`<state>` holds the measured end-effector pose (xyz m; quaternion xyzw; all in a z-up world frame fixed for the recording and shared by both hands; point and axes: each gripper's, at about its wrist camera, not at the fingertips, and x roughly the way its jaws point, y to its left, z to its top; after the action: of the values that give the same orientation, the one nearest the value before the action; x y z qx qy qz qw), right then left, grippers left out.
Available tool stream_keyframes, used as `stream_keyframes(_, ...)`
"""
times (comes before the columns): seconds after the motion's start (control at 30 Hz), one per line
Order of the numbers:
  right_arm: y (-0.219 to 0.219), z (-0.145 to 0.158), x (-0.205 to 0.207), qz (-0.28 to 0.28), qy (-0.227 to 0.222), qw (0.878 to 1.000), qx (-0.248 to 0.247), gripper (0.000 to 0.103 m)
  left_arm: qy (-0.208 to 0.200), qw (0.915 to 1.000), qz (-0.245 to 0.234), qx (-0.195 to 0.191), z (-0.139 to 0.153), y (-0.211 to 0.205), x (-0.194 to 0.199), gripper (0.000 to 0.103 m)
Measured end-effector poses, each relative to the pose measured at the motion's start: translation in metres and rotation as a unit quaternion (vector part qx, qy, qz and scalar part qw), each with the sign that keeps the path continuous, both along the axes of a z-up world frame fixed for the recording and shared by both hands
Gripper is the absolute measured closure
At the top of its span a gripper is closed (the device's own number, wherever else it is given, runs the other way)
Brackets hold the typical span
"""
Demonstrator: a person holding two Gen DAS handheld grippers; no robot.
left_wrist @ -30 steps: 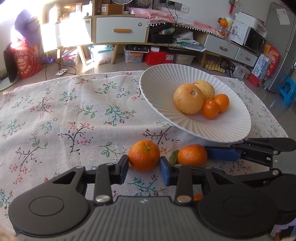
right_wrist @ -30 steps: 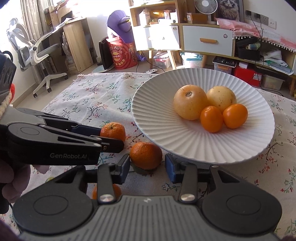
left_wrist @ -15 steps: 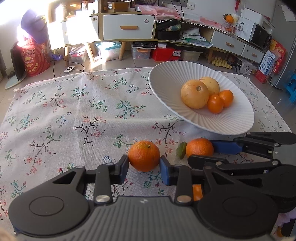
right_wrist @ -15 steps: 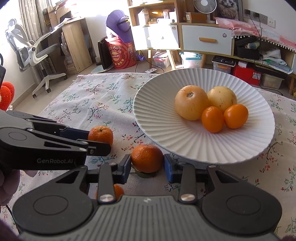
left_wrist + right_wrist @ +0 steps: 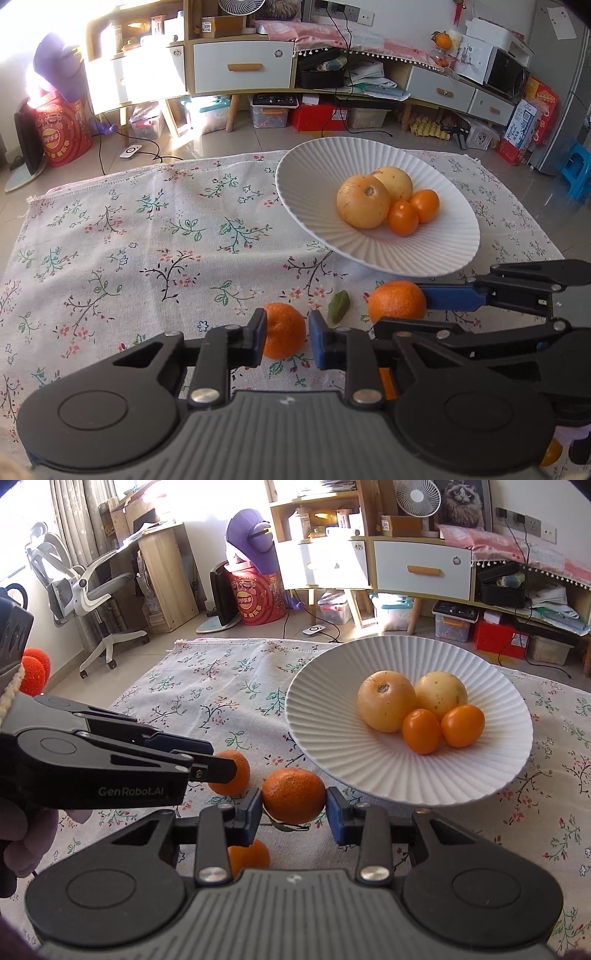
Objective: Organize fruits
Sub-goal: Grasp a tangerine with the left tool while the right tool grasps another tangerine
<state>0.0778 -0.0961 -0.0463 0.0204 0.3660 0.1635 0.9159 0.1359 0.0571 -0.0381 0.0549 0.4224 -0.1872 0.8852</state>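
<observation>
Each of your grippers is clamped on a small round orange mandarin beside the white ribbed plate (image 5: 480, 786): left gripper (image 5: 284, 338) on one, right gripper (image 5: 293, 808) on another. Next, likely lift both onto the plate.

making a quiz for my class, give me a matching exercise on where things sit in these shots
Things:
1. large pale yellow round fruit
2. small green leaf
3. round orange mandarin
4. ribbed white ceramic plate

Places:
a. between the right tongs
b. loose on the floral cloth
c. on the plate
d. on the cloth, holding four fruits

Pairs: 1-c, 2-b, 3-a, 4-d
</observation>
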Motion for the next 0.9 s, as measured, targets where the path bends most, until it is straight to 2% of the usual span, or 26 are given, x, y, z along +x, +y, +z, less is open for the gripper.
stream_keyframes(0.07, -0.002, -0.001, -0.001, -0.004, 0.003, 1.000, -0.003, 0.069, -0.008, 0.9999, 0.006, 0.003, -0.004, 0.000, 0.000, 0.103)
stream_keyframes(0.13, -0.002, -0.002, -0.001, -0.008, 0.006, 1.000, -0.008, 0.069, -0.007, 0.9998, 0.014, 0.011, -0.007, 0.000, 0.001, 0.095)
stream_keyframes(0.2, -0.002, -0.003, 0.000, -0.010, 0.009, 1.000, -0.011, 0.069, -0.005, 0.9996, 0.020, 0.018, -0.011, 0.002, 0.003, 0.083)
stream_keyframes(0.3, -0.003, -0.005, 0.000, -0.012, 0.011, 1.000, -0.012, 0.069, -0.003, 0.9994, 0.022, 0.025, -0.017, 0.002, 0.006, 0.081)
stream_keyframes(0.43, -0.004, -0.005, 0.000, -0.014, 0.012, 1.000, -0.012, 0.069, 0.003, 0.9994, 0.024, 0.026, -0.021, 0.002, 0.008, 0.083)
stream_keyframes(0.47, -0.004, -0.005, 0.000, -0.015, 0.012, 1.000, -0.011, 0.069, 0.003, 0.9994, 0.024, 0.025, -0.021, 0.002, 0.008, 0.087)
stream_keyframes(0.5, -0.005, -0.005, 0.000, -0.015, 0.011, 1.000, -0.011, 0.069, 0.004, 0.9995, 0.021, 0.023, -0.020, 0.001, 0.008, 0.096)
stream_keyframes(0.53, -0.005, -0.005, 0.000, -0.016, 0.011, 1.000, -0.011, 0.069, 0.004, 0.9995, 0.020, 0.024, -0.020, 0.001, 0.008, 0.097)
stream_keyframes(0.7, -0.007, -0.003, -0.003, -0.017, 0.009, 1.000, -0.007, 0.069, 0.004, 0.9992, 0.020, 0.035, -0.018, -0.002, 0.007, 0.098)
stream_keyframes(0.9, -0.012, 0.008, -0.008, -0.008, 0.000, 1.000, 0.003, 0.069, -0.005, 0.9995, 0.026, 0.019, -0.003, 0.000, 0.004, 0.098)
